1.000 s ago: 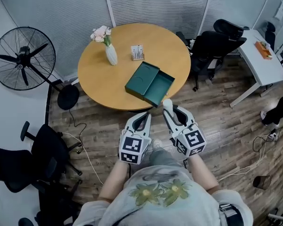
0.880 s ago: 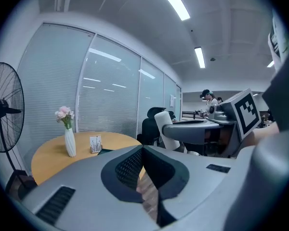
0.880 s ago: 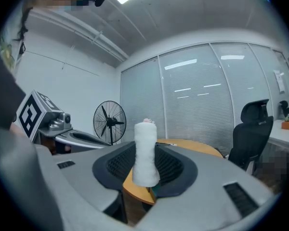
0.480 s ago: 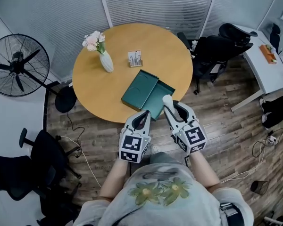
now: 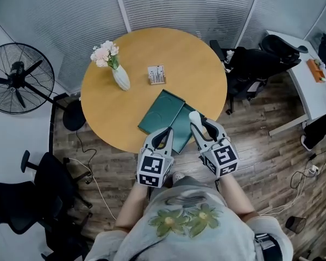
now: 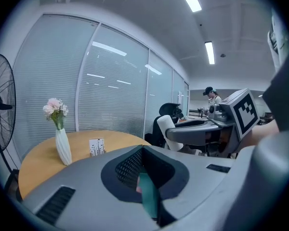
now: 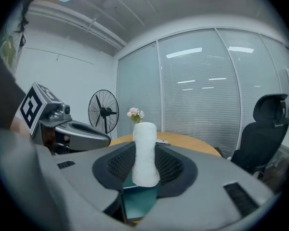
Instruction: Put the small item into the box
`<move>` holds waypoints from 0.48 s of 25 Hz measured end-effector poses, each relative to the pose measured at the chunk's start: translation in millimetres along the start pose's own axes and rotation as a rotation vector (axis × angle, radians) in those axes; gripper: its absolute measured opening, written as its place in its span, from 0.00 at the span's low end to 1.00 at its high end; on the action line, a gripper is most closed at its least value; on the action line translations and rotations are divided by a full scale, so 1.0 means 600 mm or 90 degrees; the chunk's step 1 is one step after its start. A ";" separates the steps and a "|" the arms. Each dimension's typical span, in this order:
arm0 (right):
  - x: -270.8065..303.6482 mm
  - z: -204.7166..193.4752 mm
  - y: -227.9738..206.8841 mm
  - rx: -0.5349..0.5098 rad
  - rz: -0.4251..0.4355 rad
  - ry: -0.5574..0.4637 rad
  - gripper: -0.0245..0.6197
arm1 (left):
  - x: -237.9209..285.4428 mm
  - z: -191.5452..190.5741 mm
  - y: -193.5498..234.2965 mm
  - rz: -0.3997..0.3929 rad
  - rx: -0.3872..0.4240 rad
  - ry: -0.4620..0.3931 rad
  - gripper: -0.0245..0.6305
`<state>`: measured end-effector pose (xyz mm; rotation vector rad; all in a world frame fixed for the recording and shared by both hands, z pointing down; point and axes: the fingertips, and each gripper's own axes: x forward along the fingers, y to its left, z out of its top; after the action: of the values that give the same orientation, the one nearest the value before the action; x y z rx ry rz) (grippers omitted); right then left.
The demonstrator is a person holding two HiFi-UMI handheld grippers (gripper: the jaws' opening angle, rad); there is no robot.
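Observation:
An open dark green box lies near the front edge of the round wooden table. My right gripper is shut on a small white roll that stands upright between its jaws, just over the box's near right corner. In the right gripper view the white roll fills the gap of the right gripper, with the green box below. My left gripper hovers at the box's front edge, shut and holding nothing. A sliver of green box shows under the left gripper.
A white vase with pink flowers and a small card stand sit farther back on the table. A standing fan is at the left, and black office chairs and a white desk at the right. Cables lie on the floor.
The table and box have come closer to both grippers, which now reach the box's near edge. The right gripper still holds the white roll; the left stays shut.

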<state>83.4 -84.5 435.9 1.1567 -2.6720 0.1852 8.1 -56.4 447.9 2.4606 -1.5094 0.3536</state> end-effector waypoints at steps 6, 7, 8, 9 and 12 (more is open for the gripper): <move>0.036 -0.027 -0.014 -0.007 0.014 0.033 0.24 | 0.023 -0.015 0.025 0.012 -0.017 0.013 0.04; 0.043 -0.033 -0.015 -0.006 0.015 0.039 0.24 | 0.026 -0.018 0.030 0.012 -0.018 0.017 0.04; 0.049 -0.038 -0.015 -0.005 0.016 0.045 0.24 | 0.027 -0.021 0.035 0.012 -0.020 0.020 0.04; 0.055 -0.043 -0.014 -0.005 0.017 0.051 0.24 | 0.029 -0.025 0.040 0.011 -0.023 0.024 0.04; 0.071 -0.056 -0.008 -0.025 0.022 0.074 0.24 | 0.036 -0.038 0.050 0.002 -0.032 0.036 0.04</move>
<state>63.8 -110.7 479.3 1.0557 -2.5838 0.1992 -11.5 -80.3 478.5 2.3894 -1.4822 0.3783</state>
